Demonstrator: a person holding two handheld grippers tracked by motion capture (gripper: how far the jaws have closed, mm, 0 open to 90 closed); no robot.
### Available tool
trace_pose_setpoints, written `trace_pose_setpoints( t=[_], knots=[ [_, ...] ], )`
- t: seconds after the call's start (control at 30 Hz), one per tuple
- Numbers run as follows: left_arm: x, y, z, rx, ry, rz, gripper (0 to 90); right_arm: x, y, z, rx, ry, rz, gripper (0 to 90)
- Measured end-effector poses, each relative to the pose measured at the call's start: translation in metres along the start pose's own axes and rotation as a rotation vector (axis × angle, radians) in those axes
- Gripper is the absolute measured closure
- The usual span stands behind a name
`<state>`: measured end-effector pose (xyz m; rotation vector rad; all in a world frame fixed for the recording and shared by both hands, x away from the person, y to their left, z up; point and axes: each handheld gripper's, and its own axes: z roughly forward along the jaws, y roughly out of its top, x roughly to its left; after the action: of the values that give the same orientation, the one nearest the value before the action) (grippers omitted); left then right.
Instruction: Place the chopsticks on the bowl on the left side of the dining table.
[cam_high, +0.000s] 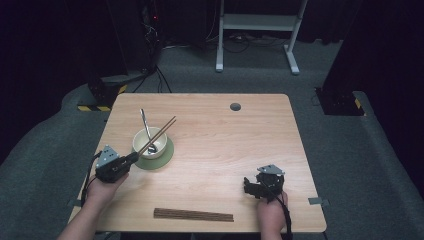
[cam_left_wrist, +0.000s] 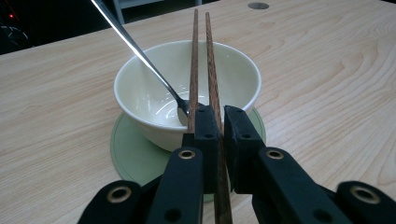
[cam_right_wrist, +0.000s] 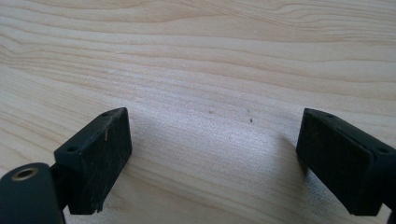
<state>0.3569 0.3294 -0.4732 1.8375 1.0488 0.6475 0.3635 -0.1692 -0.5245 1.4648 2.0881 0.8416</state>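
Across the bowl (cam_left_wrist: 187, 91) rim, left gripper (cam_left_wrist: 221, 135) pinches chopsticks (cam_left_wrist: 201, 56).

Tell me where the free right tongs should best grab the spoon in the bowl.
Probably the spoon handle's upper end, from the far-left side: it leans out over the bowl rim, free of the chopsticks. The right tongs are open.

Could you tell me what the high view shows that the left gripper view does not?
High view alone: the right gripper, jaws apart over bare table, and a row of chopsticks at the near edge. Left gripper view alone: close up, the left gripper has its jaws closed on one chopstick, the other lying just outside them. Both: bowl, spoon, green mat, chopstick pair.
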Motion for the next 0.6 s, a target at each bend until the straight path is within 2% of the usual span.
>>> trace_pose_setpoints(
  t=[0.4,0.5,0.6],
  knots=[
    [-0.0016,0.0008,0.0051,0.014,0.018,0.012,83.6,0.0001,0.0000,0.0000,-0.001,0.002,-0.004,10.0],
    [-0.0025,0.0024,0.0028,-0.005,0.010,0.004,80.6,0.0003,0.0000,0.0000,-0.001,0.002,-0.004,10.1],
    [-0.0032,0.0053,-0.0027,-0.036,0.020,0.005,77.5,0.0003,0.0000,0.0000,-0.001,0.002,-0.005,10.0]
  ],
)
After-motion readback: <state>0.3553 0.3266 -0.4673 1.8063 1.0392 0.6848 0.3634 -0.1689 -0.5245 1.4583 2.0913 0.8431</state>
